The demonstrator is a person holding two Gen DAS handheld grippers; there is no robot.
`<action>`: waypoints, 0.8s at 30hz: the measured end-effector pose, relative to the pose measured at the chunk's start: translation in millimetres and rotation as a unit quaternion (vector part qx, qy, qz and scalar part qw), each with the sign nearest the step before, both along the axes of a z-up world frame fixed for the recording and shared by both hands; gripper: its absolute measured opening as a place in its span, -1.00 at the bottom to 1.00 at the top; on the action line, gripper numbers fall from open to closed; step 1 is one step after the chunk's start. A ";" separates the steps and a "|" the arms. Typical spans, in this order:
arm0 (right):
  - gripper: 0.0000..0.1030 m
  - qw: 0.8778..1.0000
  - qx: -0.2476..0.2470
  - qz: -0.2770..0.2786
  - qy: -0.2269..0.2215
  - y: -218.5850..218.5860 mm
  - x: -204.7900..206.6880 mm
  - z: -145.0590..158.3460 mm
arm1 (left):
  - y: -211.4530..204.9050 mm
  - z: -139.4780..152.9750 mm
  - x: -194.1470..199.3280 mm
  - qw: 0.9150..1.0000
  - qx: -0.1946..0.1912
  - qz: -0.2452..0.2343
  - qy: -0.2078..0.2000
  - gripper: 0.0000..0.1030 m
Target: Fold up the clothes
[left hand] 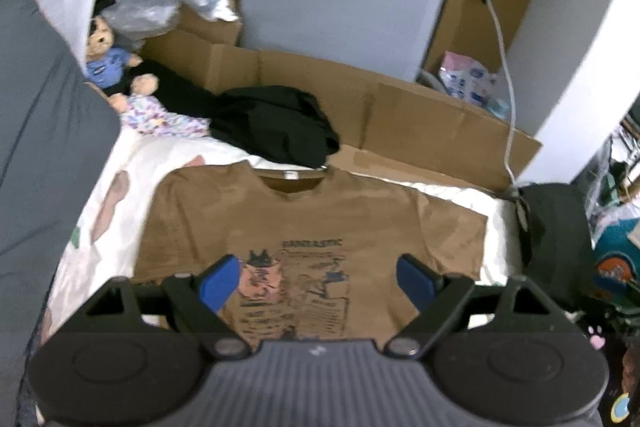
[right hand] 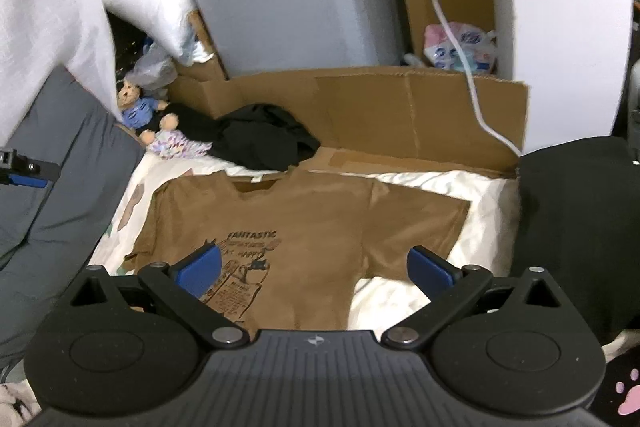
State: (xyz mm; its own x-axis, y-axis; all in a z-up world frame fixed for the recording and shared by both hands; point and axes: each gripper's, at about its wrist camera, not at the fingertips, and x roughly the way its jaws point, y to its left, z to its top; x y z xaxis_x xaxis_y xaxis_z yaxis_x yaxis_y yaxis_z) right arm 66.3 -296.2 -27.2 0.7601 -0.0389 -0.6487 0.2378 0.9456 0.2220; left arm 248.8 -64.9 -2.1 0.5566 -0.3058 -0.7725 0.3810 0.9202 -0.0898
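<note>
Brown T-shirt (left hand: 320, 223) lies spread flat, print side up, on the white bedsheet (right hand: 492, 211), collar toward the cardboard (left hand: 420, 115), both sleeves out to the sides. No fold visible in it, so it isn't in the folded state the task wants. Left gripper (left hand: 318, 281) hangs above the printed chest, fingers wide apart, nothing between them. Right gripper (right hand: 314, 273) hangs over the wearer's-left sleeve and side seam, fingers also spread wide and empty. Judgement: this is the approach-to-grasp stage; next move likely needs each gripper down on a shirt edge (sleeve or shoulder and hem side) to pinch only shirt fabric, not the sheet under it. Hem is hidden behind the gripper bodies, can't tell how it lies. Room: black garment (left hand: 276, 127) sits touching or just overlapping the collar, so little slack there. Grey bedding (left hand: 44, 155) crowds one side, a dark object (right hand: 576, 227) the other; bare sheet shows beside both sleeves for a sideways fold.
</note>
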 end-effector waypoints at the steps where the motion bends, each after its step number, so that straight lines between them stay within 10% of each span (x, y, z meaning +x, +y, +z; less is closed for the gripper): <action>1: 0.98 1.000 -0.002 0.000 0.000 2.5 1.8 -1.7 | 6.7 -0.8 5.0 1.000 -0.002 0.006 -0.002 0.70; 14: 0.98 1.000 -0.007 0.012 0.020 34.5 52.7 -45.4 | 102.8 -84.0 72.4 0.997 -0.034 0.059 0.024 0.66; 24: 0.98 1.000 -0.009 0.017 0.025 58.0 99.8 -95.1 | 121.6 -153.8 105.2 1.000 -0.018 0.013 0.008 0.51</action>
